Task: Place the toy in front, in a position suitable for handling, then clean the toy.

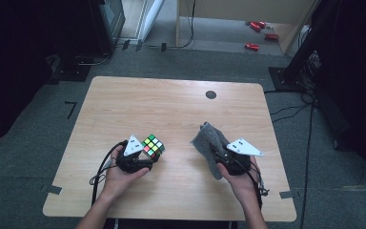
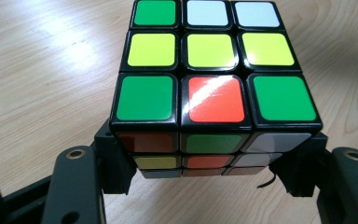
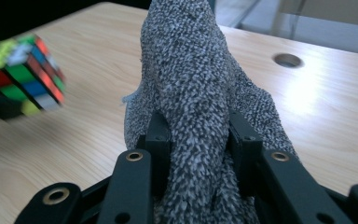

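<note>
At the 7 o'clock sector of the bench (image 1: 171,102), the left gripper (image 1: 145,155) has its jaws clamped on the puzzle cube (image 2: 214,88), one jaw on each opposite side face near the lower layers. At the 5 o'clock sector, the right gripper (image 1: 224,155) has its jaws clamped on the grey cloth (image 3: 191,93), which bunches between them and rises beyond. The two held items are near each other but apart.

Handling, by judgement: the cube is rigid, light and smooth-faced; grip flat opposite faces squarely, because its layers may rotate under an off-centre load. The cloth is soft, limp and nubby; grip a gathered fold.

Appearance: the cube has black edges; its upper face shows green, white, yellow and red tiles. The cloth is speckled grey with a coarse looped pile.
</note>
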`<control>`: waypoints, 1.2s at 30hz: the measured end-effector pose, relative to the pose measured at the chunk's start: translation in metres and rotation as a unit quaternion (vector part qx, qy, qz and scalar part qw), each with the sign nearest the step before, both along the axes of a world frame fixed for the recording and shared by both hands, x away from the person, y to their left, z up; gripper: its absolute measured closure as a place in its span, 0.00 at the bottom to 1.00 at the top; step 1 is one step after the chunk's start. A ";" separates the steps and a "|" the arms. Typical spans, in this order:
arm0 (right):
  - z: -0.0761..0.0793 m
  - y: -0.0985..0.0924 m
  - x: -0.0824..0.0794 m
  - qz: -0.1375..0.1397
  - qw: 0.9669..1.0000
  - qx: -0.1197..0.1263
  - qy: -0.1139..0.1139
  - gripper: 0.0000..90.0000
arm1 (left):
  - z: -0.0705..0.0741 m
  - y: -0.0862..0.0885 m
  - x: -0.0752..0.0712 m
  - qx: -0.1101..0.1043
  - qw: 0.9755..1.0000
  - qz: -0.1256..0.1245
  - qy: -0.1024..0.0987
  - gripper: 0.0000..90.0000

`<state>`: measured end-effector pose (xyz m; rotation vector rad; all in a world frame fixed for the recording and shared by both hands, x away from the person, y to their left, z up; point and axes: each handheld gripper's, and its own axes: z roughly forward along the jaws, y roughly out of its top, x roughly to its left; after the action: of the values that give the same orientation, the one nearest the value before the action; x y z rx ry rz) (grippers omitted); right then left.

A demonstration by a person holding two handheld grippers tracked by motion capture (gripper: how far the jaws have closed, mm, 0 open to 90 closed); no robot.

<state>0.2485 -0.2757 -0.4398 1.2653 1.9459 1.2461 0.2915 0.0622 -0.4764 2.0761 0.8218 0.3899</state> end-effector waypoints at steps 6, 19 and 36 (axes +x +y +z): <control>0.011 0.022 0.013 0.027 0.999 0.024 0.008 0.75 | -0.002 -0.007 0.001 -0.001 1.000 -0.014 0.004 0.38; 0.007 0.033 0.015 0.051 0.997 0.041 0.039 0.74 | -0.013 -0.033 -0.001 0.020 0.998 -0.056 0.027 0.38; 0.018 0.075 0.009 0.078 0.994 0.050 0.049 0.74 | -0.006 -0.044 -0.007 0.043 0.996 -0.073 0.016 0.38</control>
<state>0.2572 -0.2006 -0.4214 1.2654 2.1111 1.3980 0.2849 0.0187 -0.4825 2.2125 0.6774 0.3177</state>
